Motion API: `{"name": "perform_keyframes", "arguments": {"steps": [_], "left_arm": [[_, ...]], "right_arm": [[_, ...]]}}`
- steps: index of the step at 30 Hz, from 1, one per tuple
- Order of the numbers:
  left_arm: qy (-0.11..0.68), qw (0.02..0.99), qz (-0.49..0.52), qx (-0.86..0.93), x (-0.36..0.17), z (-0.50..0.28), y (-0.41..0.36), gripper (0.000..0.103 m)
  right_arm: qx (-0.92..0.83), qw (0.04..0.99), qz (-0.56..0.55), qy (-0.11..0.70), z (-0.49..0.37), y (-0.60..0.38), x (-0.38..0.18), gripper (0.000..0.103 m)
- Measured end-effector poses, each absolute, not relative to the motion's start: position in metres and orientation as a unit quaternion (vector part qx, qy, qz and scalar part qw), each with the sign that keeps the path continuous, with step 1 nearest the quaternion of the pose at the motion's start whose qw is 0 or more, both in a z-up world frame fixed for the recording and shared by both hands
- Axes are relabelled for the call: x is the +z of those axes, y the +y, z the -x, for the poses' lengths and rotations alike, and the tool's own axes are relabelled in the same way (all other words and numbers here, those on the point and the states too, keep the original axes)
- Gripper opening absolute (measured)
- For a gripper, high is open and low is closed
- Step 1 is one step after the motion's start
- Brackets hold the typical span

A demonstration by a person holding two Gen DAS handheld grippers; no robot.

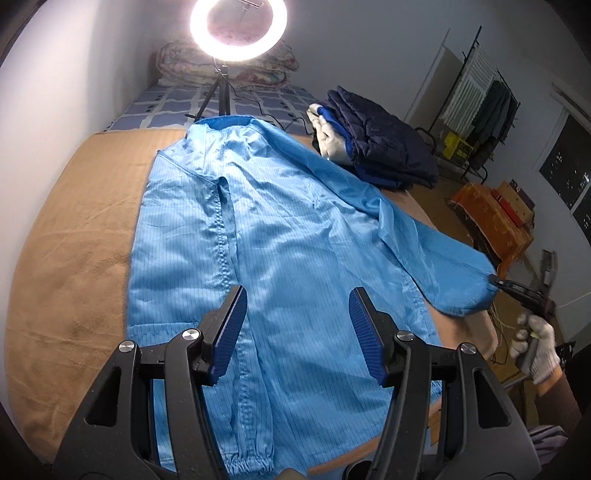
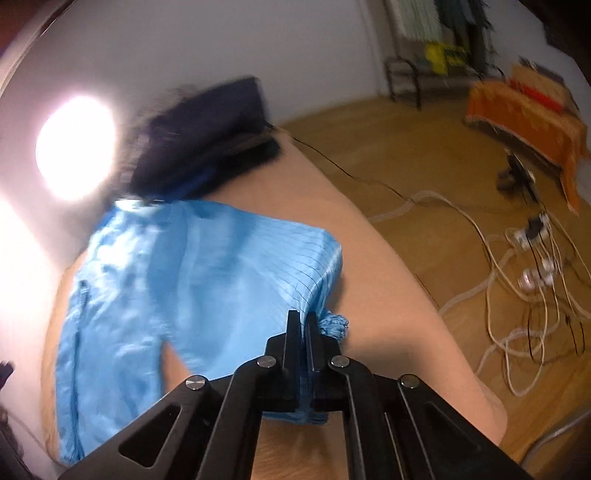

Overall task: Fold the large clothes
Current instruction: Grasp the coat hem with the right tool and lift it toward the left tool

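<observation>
A large light-blue striped jacket (image 1: 280, 236) lies spread on the tan bed cover (image 1: 74, 236), collar far, zip down the middle. One sleeve lies folded along the body with its cuff near me. My left gripper (image 1: 297, 332) is open and empty, hovering above the jacket's lower middle. My right gripper (image 2: 303, 332) is shut on the cuff end of the other sleeve (image 2: 236, 266) and holds it stretched out over the bed's right edge. It also shows in the left wrist view (image 1: 496, 282), held by a gloved hand. The right wrist view is blurred.
A stack of folded dark-blue and white clothes (image 1: 373, 144) sits at the bed's far right. A ring light (image 1: 238, 27) on a tripod stands behind the jacket's collar. Cables and a power strip (image 2: 532, 273) lie on the wooden floor at the right.
</observation>
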State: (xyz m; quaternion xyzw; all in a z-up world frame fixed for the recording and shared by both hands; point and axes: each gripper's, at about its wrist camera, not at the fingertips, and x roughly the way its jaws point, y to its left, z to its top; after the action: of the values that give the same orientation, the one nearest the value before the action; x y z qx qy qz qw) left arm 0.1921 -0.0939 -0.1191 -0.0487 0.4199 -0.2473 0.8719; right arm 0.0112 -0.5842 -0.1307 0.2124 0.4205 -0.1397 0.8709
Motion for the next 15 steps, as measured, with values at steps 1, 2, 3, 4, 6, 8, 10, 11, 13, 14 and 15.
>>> {"name": "perform_keyframes", "arguments": {"steps": [1, 2, 3, 4, 6, 8, 10, 11, 13, 14, 15], "left_arm": [[0.423, 0.871, 0.053, -0.244, -0.122, -0.194, -0.092, 0.059], [0.427, 0.869, 0.060, -0.242, -0.126, -0.197, -0.090, 0.059], [0.429, 0.868, 0.065, -0.239, -0.127, -0.200, -0.088, 0.059], [0.429, 0.869, 0.068, -0.237, -0.128, -0.201, -0.087, 0.059], [0.421, 0.873, 0.075, -0.233, -0.126, -0.203, -0.084, 0.059], [0.413, 0.877, 0.084, -0.231, -0.125, -0.204, -0.079, 0.059], [0.414, 0.876, 0.095, -0.228, -0.126, -0.206, -0.074, 0.059], [0.416, 0.875, 0.103, -0.227, -0.127, -0.208, -0.072, 0.059], [0.416, 0.873, 0.112, -0.226, -0.127, -0.208, -0.068, 0.059], [0.417, 0.873, 0.113, -0.227, -0.128, -0.208, -0.067, 0.059], [0.417, 0.873, 0.113, -0.226, -0.128, -0.208, -0.067, 0.059]], "right_arm": [[-0.127, 0.879, -0.199, 0.413, -0.010, -0.573, -0.119, 0.000], [-0.115, 0.886, -0.188, 0.409, -0.009, -0.563, -0.111, 0.000], [-0.094, 0.894, -0.170, 0.403, -0.009, -0.546, -0.099, 0.000], [-0.078, 0.900, -0.158, 0.399, -0.008, -0.534, -0.092, 0.000], [-0.038, 0.909, -0.134, 0.393, -0.007, -0.506, -0.078, 0.000], [0.011, 0.914, -0.108, 0.392, -0.006, -0.474, -0.068, 0.000], [0.072, 0.908, -0.098, 0.400, -0.007, -0.440, -0.066, 0.000], [0.103, 0.901, -0.094, 0.411, -0.009, -0.423, -0.070, 0.000], [0.148, 0.886, -0.078, 0.433, -0.012, -0.393, -0.081, 0.000], [0.165, 0.879, -0.069, 0.442, -0.014, -0.381, -0.087, 0.000], [0.185, 0.870, -0.056, 0.454, -0.014, -0.367, -0.095, 0.000]]}}
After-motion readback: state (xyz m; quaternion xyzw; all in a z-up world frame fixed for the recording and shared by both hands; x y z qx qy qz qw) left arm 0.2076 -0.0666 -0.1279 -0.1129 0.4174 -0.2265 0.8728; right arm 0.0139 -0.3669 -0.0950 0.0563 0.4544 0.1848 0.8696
